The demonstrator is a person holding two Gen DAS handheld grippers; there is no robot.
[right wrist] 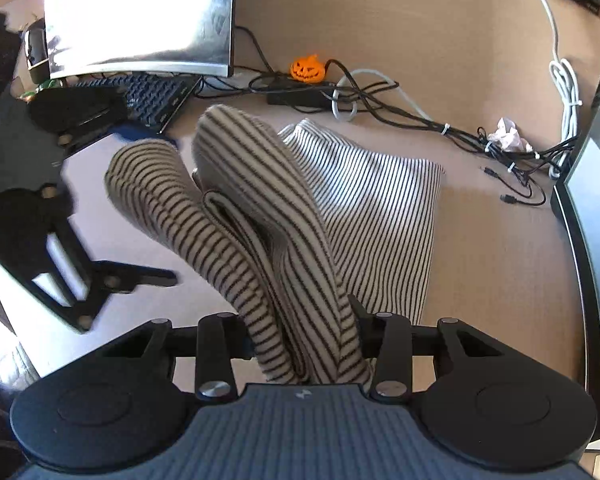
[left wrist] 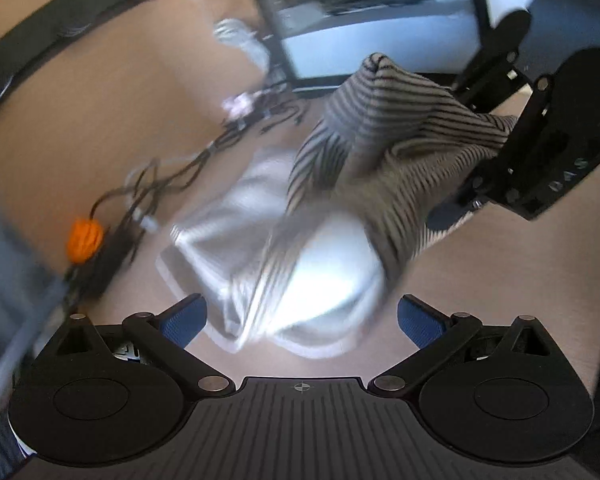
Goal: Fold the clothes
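From the left wrist, the left gripper [left wrist: 302,320] stands wide and empty over the blurred striped garment [left wrist: 380,160] on the desk [left wrist: 100,120]. From the right wrist, the right gripper [right wrist: 304,344] pinches a bunched fold, lifting it. Mid-fold, I'd say; next it needs laying flat.

Count from both wrist views:
- 1 striped garment [right wrist: 284,216], cream with thin dark stripes, part lifted, part flat on the desk [right wrist: 500,260]
- 2 grippers: left gripper [left wrist: 300,320], right gripper [right wrist: 304,332]
- 1 orange jack-o'-lantern figure [right wrist: 308,68]
- 2 monitors: one [right wrist: 140,16] at the back left, one edge [right wrist: 592,216] at the right
- 1 black keyboard [right wrist: 156,98]
- 1 crumpled tissue [right wrist: 508,134]
- 1 white cable [right wrist: 564,80]
- black cables [right wrist: 400,114]: tangled, can't count
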